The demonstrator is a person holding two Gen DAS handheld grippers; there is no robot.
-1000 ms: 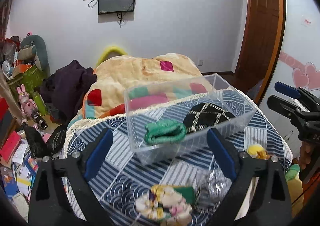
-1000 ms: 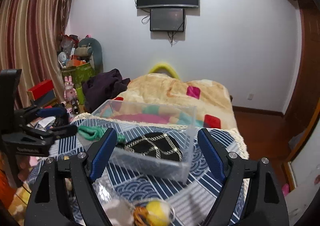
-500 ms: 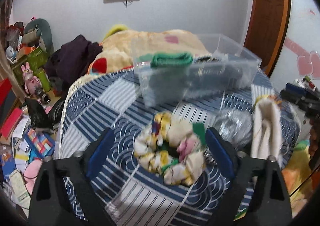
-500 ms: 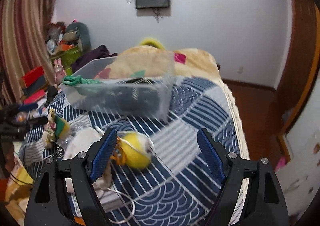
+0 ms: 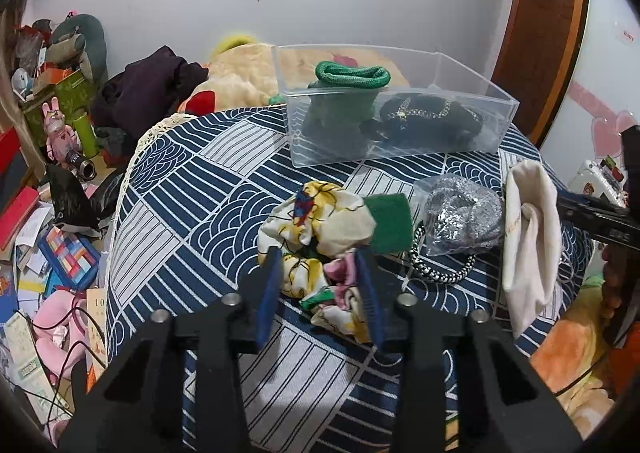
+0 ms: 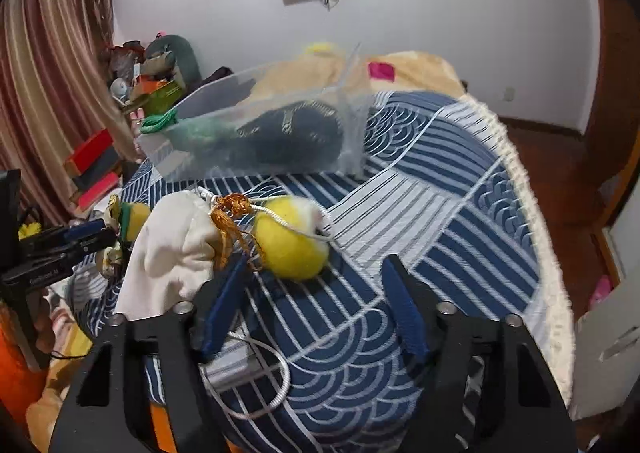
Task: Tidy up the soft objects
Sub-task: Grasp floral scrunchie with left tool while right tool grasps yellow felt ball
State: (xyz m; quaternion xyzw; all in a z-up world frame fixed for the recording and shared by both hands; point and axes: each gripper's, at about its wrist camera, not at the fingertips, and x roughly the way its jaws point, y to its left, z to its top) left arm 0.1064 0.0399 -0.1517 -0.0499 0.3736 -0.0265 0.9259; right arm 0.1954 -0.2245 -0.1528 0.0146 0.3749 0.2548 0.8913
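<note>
My left gripper [image 5: 320,277] has closed around the near part of a floral cloth scrunchie [image 5: 316,225] lying on the blue patterned cover [image 5: 180,213]. A green pad [image 5: 390,221], a silver scrunchie in a bag [image 5: 464,213], a black-and-white cord ring [image 5: 440,273] and a white cloth pouch [image 5: 528,237] lie beside it. A clear bin [image 5: 400,149] behind holds a green knit item [image 5: 344,93] and a black item [image 5: 424,121]. My right gripper [image 6: 316,293] is open, just short of a yellow ball [image 6: 292,241] with orange tassel [image 6: 232,217], next to the white pouch [image 6: 176,245].
The cover drapes a rounded surface with edges falling away left and right. A quilt [image 5: 240,77] and dark clothes [image 5: 148,89] lie behind. The floor at left is cluttered with toys and boxes [image 5: 60,253]. A white cord [image 6: 264,385] lies under the right gripper.
Both grippers dropped and moved in toward the items on the cover. The left jaws narrowed from wide open onto the floral scrunchie. The right gripper neared the yellow ball.
</note>
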